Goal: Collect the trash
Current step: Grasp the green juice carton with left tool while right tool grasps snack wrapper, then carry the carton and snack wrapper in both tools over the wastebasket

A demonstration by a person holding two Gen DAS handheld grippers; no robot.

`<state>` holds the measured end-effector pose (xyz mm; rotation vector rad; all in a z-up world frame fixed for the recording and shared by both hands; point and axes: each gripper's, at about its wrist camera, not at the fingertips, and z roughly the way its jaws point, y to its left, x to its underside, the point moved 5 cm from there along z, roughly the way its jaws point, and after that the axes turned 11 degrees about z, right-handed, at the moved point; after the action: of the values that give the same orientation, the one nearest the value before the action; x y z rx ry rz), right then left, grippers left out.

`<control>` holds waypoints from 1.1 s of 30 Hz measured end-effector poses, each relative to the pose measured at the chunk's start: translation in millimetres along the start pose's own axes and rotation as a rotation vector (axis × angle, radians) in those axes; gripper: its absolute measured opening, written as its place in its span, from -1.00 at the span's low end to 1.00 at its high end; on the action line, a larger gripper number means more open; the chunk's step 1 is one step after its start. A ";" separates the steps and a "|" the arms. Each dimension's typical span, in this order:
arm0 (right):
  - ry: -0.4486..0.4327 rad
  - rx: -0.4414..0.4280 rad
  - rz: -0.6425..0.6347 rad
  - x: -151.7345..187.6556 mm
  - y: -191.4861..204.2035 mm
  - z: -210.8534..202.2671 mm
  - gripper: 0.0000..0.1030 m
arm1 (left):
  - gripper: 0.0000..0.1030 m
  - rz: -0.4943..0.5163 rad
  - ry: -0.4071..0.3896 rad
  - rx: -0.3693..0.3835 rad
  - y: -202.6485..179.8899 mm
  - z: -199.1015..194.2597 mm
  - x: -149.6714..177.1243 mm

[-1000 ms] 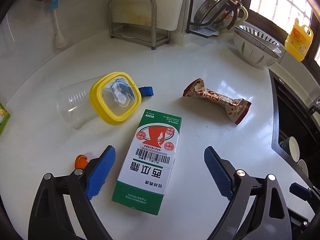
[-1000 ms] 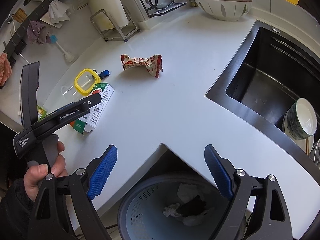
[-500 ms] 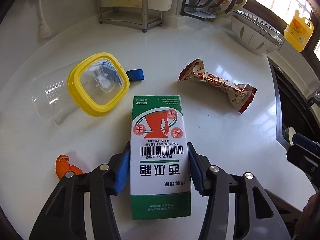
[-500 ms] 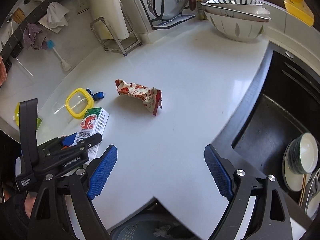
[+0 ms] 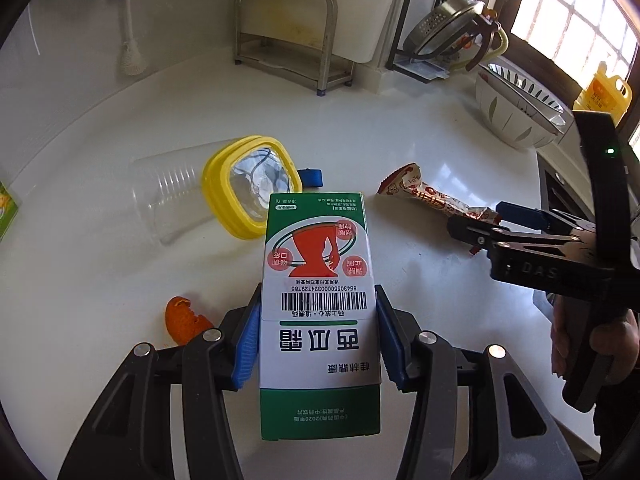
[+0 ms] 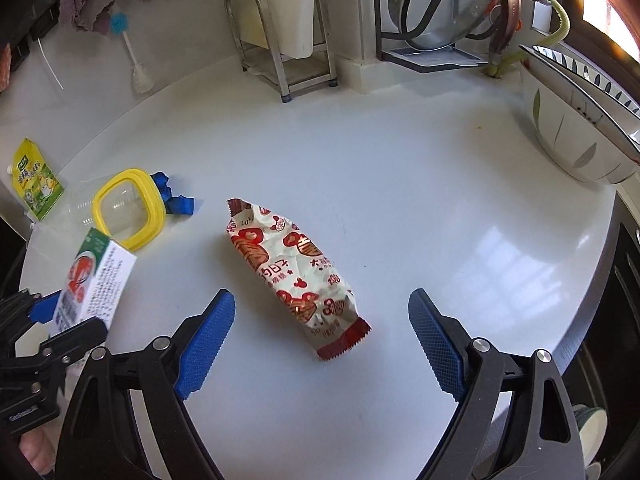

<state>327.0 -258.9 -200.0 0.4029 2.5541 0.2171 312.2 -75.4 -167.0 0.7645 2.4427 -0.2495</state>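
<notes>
My left gripper [image 5: 316, 344] is clamped on the green and white carton [image 5: 318, 312], both blue pads pressed flat against its long sides; the jaws have just closed onto it. The carton's far end points toward the yellow-rimmed clear cup [image 5: 224, 192], which lies on its side on the white counter [image 5: 120, 264] just beyond it. A scrap of orange peel [image 5: 184, 316] lies just left of the left gripper. A blue scrap [image 5: 311, 178] sits at the cup's far right edge.

My right gripper [image 6: 320, 340] is spread wide, with nothing touching its pads. The red and white snack wrapper [image 6: 298, 276] lies flat on the counter, its near end between the 2 open fingers and the rest running away to the far left. Nothing stands between the pads and the wrapper.

Surroundings, right wrist view: a yellow-green sachet [image 6: 36, 186] at the far left edge, well apart from the wrapper; a steel rack [image 6: 280, 52] and a brush [image 6: 134, 60] against the far wall; a white bowl [image 6: 580, 136] at far right; the dark sink edge [image 6: 624, 280] along the right. In the left wrist view the right gripper reaches in from the right, over the wrapper's right end.
</notes>
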 end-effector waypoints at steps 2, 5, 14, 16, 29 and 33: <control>0.004 0.007 -0.005 -2.9 3.6 7.5 0.64 | -0.04 0.000 -0.010 -0.010 2.9 -9.0 0.4; 0.025 0.027 -0.033 -4.8 7.9 18.7 0.63 | -0.04 -0.001 -0.019 -0.025 6.0 -19.8 1.1; 0.050 0.041 -0.104 -3.3 21.0 25.7 -0.35 | -0.04 -0.043 -0.011 -0.059 19.3 -38.9 11.6; 0.058 0.029 -0.090 -1.9 22.7 24.5 -0.44 | -0.04 -0.046 -0.011 -0.068 20.4 -45.1 14.6; 0.061 -0.078 0.022 70.1 40.7 -51.1 -0.46 | -0.04 -0.088 -0.012 -0.139 23.7 -92.8 53.4; 0.075 -0.105 0.036 103.4 44.9 -81.5 -0.46 | -0.04 -0.111 -0.005 -0.157 13.5 -108.9 72.1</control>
<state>210.4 -188.6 -171.4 0.4077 2.5969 0.3848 220.9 5.3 -118.1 0.5613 2.4686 -0.0997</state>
